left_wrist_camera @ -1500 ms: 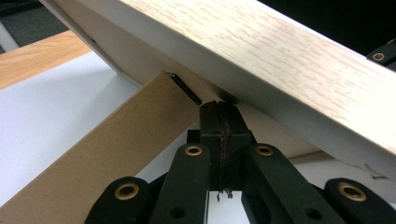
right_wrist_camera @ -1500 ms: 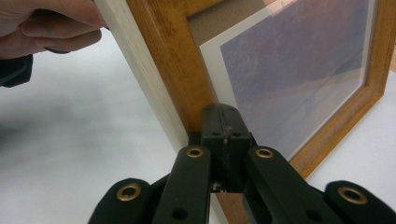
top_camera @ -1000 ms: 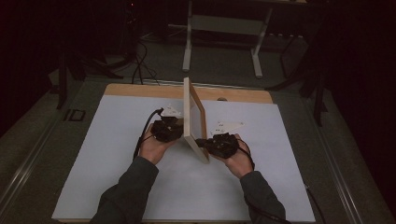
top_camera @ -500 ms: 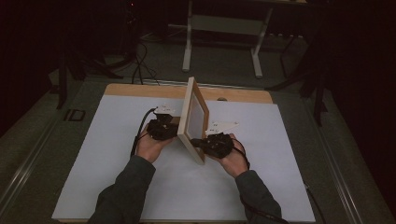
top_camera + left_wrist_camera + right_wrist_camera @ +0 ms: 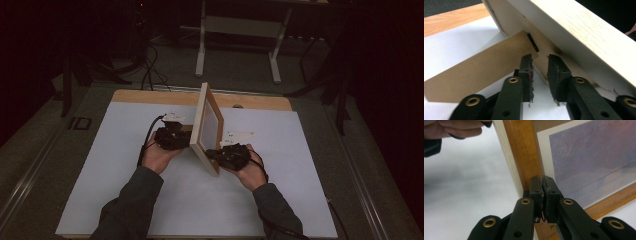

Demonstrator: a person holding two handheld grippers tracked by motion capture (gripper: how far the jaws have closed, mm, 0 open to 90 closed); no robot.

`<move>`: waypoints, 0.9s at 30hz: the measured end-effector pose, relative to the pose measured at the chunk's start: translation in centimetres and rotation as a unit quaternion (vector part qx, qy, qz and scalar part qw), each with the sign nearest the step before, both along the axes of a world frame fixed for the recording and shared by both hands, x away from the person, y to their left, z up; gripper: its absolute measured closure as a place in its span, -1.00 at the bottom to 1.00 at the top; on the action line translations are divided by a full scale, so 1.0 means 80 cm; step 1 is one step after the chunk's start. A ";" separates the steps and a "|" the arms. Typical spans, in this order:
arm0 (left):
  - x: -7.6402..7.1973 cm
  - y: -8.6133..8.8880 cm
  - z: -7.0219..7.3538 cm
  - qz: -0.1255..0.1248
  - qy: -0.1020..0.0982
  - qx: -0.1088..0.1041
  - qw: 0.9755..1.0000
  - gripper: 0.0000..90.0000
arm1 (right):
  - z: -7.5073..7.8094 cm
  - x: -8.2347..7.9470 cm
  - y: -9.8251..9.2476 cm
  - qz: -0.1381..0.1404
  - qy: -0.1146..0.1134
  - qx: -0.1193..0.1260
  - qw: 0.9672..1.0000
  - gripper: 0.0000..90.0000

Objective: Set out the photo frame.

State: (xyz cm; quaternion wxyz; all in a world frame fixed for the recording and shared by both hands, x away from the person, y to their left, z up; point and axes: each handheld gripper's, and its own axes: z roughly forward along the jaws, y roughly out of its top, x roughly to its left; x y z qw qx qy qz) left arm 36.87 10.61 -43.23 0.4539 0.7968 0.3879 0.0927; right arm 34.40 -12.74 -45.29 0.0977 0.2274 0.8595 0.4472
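Observation:
A light wooden picture frame [image 5: 207,125] stands upright on the white mat [image 5: 110,165], its print facing right. My left gripper [image 5: 182,139] is behind it. In the left gripper view its jaws [image 5: 539,58] have just been opening and stand apart with nothing between them, right beside the brown cardboard back stand [image 5: 479,67] and the frame's back [image 5: 584,27]. My right gripper [image 5: 212,154] is at the frame's near front corner. Its jaws [image 5: 542,180] have just been opening slightly but stand almost together, empty, against the frame's bar [image 5: 520,150] beside the print [image 5: 594,157].
The mat covers a wooden tabletop [image 5: 150,96] whose bare strip runs along the far edge. A white table leg frame [image 5: 202,45] and cables [image 5: 150,65] lie on the dark floor beyond. The left hand [image 5: 456,127] shows behind the frame in the right gripper view.
The frame has swung so that more of its front face shows toward the right. Both hands have stayed close to its lower part.

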 end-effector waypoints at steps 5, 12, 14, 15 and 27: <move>-0.001 0.008 0.006 0.013 0.002 -0.007 1.000 0.39 | -0.001 0.002 -0.004 -0.006 0.005 -0.002 1.000 0.83; -0.003 0.014 0.014 0.024 0.004 -0.006 1.000 0.20 | -0.006 0.003 -0.010 -0.013 0.012 -0.002 1.000 0.78; -0.003 0.018 0.016 0.029 0.010 -0.014 0.999 0.20 | -0.008 0.003 -0.012 -0.013 0.012 -0.004 1.000 0.76; -0.003 0.020 0.018 0.029 0.011 -0.016 0.999 0.20 | -0.008 0.003 -0.013 -0.014 0.015 -0.004 1.000 0.75; -0.010 0.031 0.044 0.055 -0.003 -0.034 0.998 0.20 | -0.011 0.006 -0.023 -0.021 0.018 -0.009 1.000 0.70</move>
